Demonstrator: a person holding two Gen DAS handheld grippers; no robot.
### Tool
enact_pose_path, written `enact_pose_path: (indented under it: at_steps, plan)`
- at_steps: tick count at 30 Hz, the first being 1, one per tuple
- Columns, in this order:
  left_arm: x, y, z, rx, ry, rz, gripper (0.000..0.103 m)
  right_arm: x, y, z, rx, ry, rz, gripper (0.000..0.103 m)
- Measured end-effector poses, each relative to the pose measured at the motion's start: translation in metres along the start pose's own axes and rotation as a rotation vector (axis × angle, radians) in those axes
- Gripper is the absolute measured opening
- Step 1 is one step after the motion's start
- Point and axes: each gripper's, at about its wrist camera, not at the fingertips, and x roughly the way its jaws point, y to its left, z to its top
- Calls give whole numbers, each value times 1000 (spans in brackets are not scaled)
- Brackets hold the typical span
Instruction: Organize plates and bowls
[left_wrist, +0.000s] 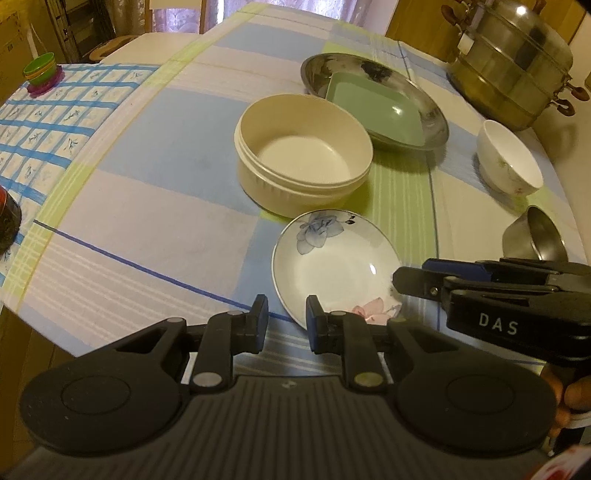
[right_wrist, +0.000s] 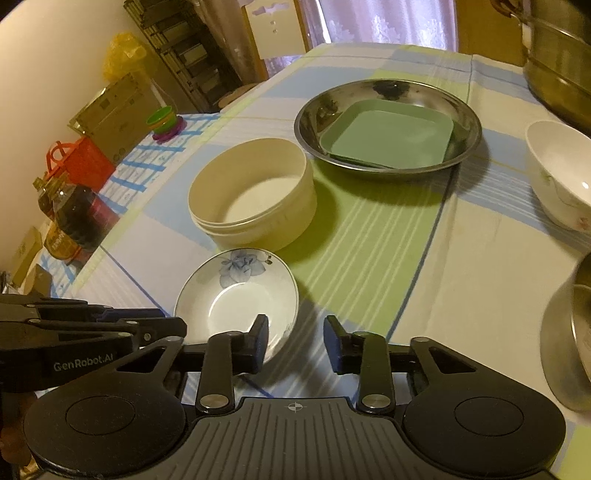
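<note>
Across the whole frame in both wrist views, your tabletop (left_wrist: 140, 229) lies under a checked cloth of blue, green and white. At the upper right of the left wrist view stands a tiered steel steamer pot (left_wrist: 517, 62). Left of it, above centre, sits the wide steel pan (left_wrist: 321, 70), with a green square plate (left_wrist: 373, 107) lying inside it. Touching or just beside the pan's lower left rim is the cream round container (left_wrist: 303, 155), open and upright. At the right edge you have a white bowl (left_wrist: 509, 158), and below it a small steel bowl (left_wrist: 535, 236). The flowered dish (left_wrist: 332, 266) lies low in the frame, just below the cream container.

Your right tongs (right_wrist: 295, 345) stand apart: the left finger overlaps the dish's near rim, the right finger lies over bare cloth, and nothing is pinched. In the left wrist view they reach in from the right to the dish's right rim. Your left tongs (left_wrist: 287, 323) show a narrow gap with only cloth between them; their right finger overlaps the dish's lower left rim, gripping nothing.
</note>
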Motion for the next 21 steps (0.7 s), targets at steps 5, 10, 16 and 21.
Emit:
enact_pose_path:
  at_steps: [5, 10, 16, 21]
  plan:
    - [9, 1, 2, -9, 15, -6, 19, 10, 3, 4, -26, -10, -9, 25]
    - [15, 3, 2, -27, 23, -15, 19, 18, 2, 9, -39, -7, -13, 15]
    - [17, 2, 4, -16, 14, -14, 12, 21, 3, 9, -51, -3, -15, 5]
    - [18, 1, 6, -3, 8, -13, 11, 19, 0, 7, -42, 0, -6, 5]
